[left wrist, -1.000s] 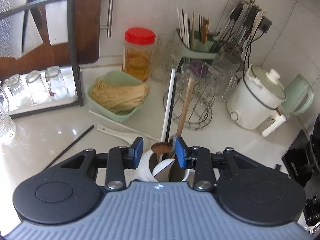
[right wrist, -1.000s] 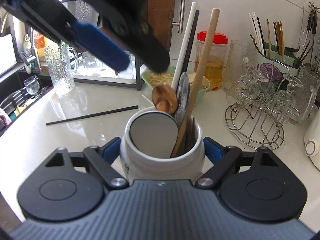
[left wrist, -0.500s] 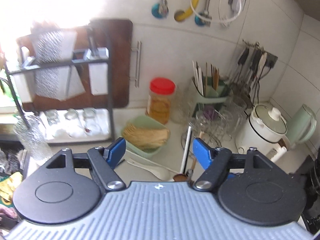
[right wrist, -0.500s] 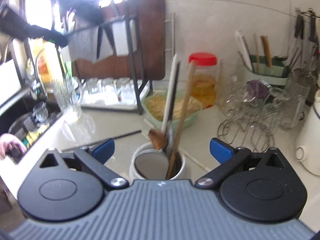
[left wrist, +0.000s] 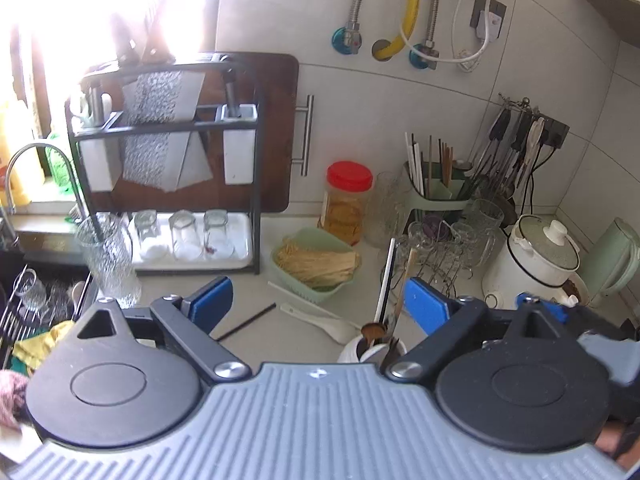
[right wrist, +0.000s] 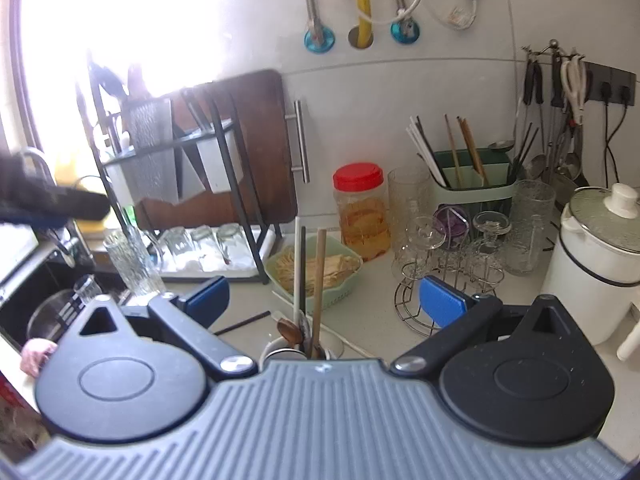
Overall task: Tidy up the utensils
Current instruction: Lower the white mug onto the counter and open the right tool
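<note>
A white ceramic utensil holder [left wrist: 352, 350] stands on the counter, low in both views; it also shows in the right wrist view [right wrist: 272, 350]. It holds a wooden spoon [left wrist: 372, 330], a white chopstick [left wrist: 386, 280], a black chopstick and a wooden handle [right wrist: 319, 280]. A white ceramic spoon [left wrist: 320, 320] and a black chopstick [left wrist: 248, 322] lie loose on the counter beside it. My left gripper [left wrist: 316, 304] is open and empty, high above the holder. My right gripper [right wrist: 324, 300] is open and empty, raised behind the holder.
A green basket of noodles [left wrist: 316, 264], a red-lidded jar [left wrist: 348, 200], a wire glass rack [right wrist: 448, 276], a green chopstick caddy [right wrist: 468, 176], a white cooker [right wrist: 596, 256] and a black dish rack with glasses [left wrist: 172, 184] crowd the back. The sink [left wrist: 36, 300] is at left.
Both grippers have opened and pulled up and back from the holder. The right gripper has let go of the holder, which stays on the counter.
</note>
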A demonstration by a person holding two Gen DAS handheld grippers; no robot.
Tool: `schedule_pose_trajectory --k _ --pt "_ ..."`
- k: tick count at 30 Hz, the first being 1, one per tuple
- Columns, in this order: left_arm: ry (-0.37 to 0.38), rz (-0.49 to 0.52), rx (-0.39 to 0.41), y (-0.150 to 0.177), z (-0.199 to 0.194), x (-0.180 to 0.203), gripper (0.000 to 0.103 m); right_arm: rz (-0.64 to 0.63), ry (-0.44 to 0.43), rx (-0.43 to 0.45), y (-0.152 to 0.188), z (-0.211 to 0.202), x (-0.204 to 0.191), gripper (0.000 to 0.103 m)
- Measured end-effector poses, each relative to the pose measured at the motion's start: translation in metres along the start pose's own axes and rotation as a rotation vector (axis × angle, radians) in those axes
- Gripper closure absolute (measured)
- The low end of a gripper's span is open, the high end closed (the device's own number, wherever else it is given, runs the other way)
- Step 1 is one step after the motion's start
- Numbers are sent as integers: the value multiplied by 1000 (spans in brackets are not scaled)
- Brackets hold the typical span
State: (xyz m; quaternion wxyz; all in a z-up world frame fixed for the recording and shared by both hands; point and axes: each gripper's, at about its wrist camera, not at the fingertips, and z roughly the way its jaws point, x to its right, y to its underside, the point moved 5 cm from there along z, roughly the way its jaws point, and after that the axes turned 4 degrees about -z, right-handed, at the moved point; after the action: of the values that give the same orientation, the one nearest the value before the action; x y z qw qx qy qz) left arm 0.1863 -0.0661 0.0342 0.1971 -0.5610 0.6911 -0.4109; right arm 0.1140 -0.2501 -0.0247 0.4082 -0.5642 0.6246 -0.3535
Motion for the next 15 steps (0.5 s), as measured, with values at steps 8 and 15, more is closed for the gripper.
schedule_pose_trajectory --k 8,15 --pt "-51 -6 -40 30 -7 -3 7 39 15 17 5 -35 -1 0" --pt "-56 29 -83 50 -8 -6 7 42 43 3 22 -55 -5 0"
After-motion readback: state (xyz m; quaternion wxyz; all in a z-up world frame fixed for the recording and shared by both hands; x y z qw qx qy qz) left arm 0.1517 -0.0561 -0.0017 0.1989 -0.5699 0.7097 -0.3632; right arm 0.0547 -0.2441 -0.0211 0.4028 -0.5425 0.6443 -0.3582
